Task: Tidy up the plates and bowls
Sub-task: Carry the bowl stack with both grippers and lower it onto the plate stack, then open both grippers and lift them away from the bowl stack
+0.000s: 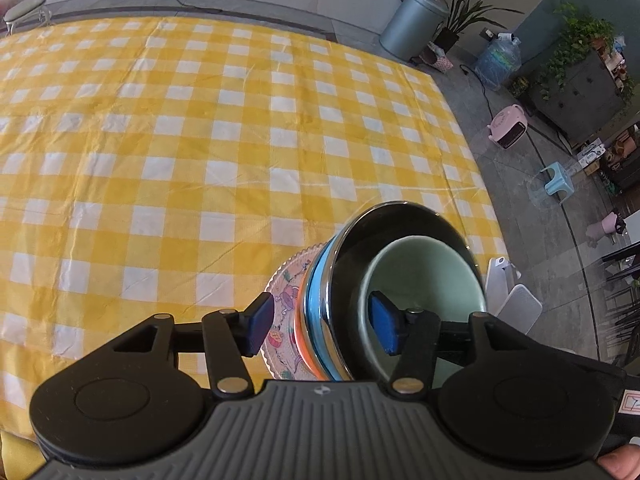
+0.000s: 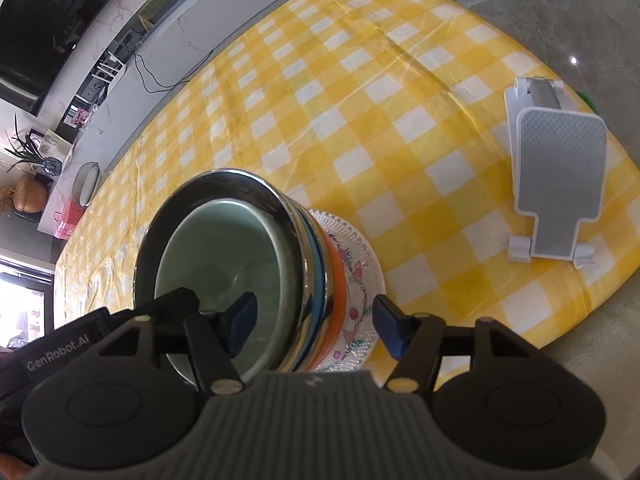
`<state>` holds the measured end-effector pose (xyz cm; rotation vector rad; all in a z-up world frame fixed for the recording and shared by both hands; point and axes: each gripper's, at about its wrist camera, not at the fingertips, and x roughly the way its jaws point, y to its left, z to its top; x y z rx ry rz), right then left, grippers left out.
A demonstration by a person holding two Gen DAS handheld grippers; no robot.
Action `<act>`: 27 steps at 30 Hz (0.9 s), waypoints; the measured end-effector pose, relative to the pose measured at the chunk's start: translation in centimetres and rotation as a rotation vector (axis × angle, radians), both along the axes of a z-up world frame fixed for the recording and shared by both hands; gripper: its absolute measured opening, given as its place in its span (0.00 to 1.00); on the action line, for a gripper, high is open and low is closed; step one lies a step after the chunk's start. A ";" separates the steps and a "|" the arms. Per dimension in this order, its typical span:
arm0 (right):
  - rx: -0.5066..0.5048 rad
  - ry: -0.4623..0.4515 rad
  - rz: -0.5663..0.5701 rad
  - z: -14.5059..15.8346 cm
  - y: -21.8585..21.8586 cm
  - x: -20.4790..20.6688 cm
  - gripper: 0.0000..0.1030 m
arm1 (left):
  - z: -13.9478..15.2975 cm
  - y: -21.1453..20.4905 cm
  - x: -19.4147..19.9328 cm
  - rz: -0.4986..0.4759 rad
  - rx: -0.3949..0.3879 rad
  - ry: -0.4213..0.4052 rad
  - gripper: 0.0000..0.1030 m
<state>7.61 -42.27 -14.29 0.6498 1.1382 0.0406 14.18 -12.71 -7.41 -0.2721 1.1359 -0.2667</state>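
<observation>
Two grippers: both at one stack of dishes, one from each side.
Stack: on the yellow-and-white checked tablecloth, close to the near edge of the table, toward its right corner in the left wrist view.
Bottom of stack: patterned plate with a beaded clear rim and flower drawings, lying on the cloth.
Above plate: orange dish, then blue dish, only their rims showing.
Next up: steel bowl, shiny rim, dark inside.
Top: pale green bowl nested inside the steel bowl.
Left gripper: jaws wide, straddling the stack's rims; one blue pad outside by the plate edge, the other inside the green bowl.
Left grip: no pad seen pressing on a dish; gaps on both sides.
Right gripper: jaws wide, straddling the opposite side; one blue pad inside the green bowl, the other outside beside the plate rim.
Right grip: pads apart from the dishes, nothing clamped.
Both tools: tilted downward toward the stack.
White and grey stand: on the cloth near the right edge of the table, well apart from the stack.
Rest of cloth: creased, bare across the far half.
Beyond table: grey bin and potted plants on the floor; dark screen on the wall.
Fingertip: just visible at the lower right corner behind the left tool.
</observation>
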 end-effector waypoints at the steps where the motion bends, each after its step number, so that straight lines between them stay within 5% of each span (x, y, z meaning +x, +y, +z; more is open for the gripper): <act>1: -0.003 -0.005 0.000 0.3 0.0 -0.1 0.65 | 0.5 0.2 -0.3 -0.006 -0.003 -0.015 0.61; 12: -0.116 -0.144 -0.003 6.5 0.8 -4.2 0.65 | 7.4 1.9 -5.3 -0.082 0.041 -0.247 0.62; 20: -0.255 -0.331 0.011 12.5 3.1 -10.1 0.65 | 12.0 3.4 -12.0 -0.129 0.115 -0.501 0.61; 27: -0.388 -0.521 0.028 15.7 5.9 -16.3 0.71 | 12.9 3.9 -17.3 -0.137 0.186 -0.693 0.61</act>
